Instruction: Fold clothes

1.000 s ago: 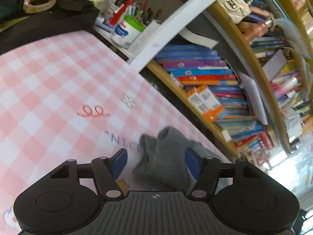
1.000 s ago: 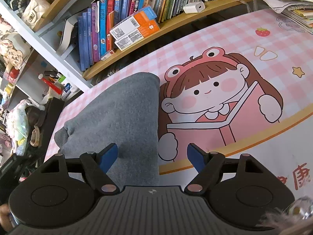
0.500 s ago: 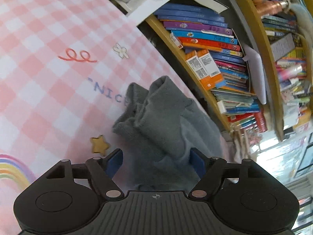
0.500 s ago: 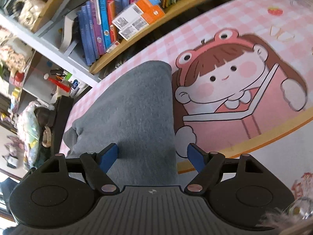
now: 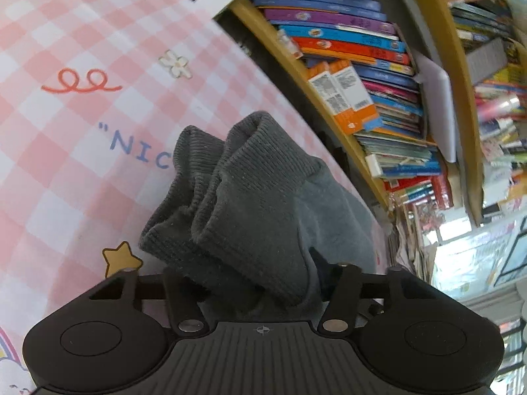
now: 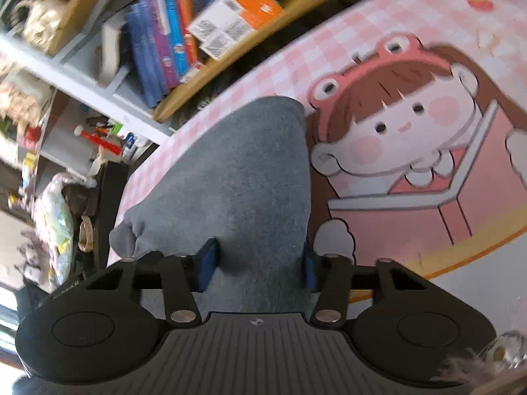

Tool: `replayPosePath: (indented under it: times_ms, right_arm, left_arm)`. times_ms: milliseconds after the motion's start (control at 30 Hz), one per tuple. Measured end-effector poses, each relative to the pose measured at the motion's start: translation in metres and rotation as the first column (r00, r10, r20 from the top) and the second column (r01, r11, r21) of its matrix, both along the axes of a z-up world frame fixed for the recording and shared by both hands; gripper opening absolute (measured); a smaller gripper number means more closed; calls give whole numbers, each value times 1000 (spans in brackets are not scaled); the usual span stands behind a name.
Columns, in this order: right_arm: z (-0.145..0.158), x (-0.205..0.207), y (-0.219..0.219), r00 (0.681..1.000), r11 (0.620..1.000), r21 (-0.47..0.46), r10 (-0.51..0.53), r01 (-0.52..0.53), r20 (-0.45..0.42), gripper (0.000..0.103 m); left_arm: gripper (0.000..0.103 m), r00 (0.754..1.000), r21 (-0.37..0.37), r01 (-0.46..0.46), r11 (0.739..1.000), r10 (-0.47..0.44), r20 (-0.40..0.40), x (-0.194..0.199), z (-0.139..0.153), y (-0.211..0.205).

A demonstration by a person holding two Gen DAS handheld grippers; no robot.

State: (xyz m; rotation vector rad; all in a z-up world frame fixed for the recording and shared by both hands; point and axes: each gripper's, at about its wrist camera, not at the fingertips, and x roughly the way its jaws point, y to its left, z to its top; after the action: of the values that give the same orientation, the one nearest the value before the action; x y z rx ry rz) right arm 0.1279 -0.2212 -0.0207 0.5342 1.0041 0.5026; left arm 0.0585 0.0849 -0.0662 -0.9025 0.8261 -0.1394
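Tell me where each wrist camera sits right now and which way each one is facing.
Left wrist: rides the left gripper, looking along its fingers over the ribbed cuffs of the grey garment toward the bookshelf; only the gripper's black body shows.
Right wrist: rides the right gripper, looking down the garment's smooth grey cloth on the pink checked table cover, beside the cartoon girl print; its blue pads flank the cloth.
Shared: the grey garment, table cover and bookshelf.
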Motion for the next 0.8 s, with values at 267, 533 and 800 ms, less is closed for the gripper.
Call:
replayPosePath:
  times_ms: [267, 533, 800]
  right_arm:
    - [7, -26, -8, 997, 997, -42, 68, -67, 35, 34]
    - [2, -25, -10, 999, 997, -56, 43, -43, -1, 54]
    - [-13, -15, -12, 997, 1000, 12, 23, -22, -80, 60]
  left_arm:
    - [48, 998, 49, 67, 997, -67, -3, -22, 10, -8]
    - [61, 998, 54, 48, 997, -46, -44, -21, 5, -7]
    - [60, 999, -5, 28, 1000, -28, -36, -18, -3, -4]
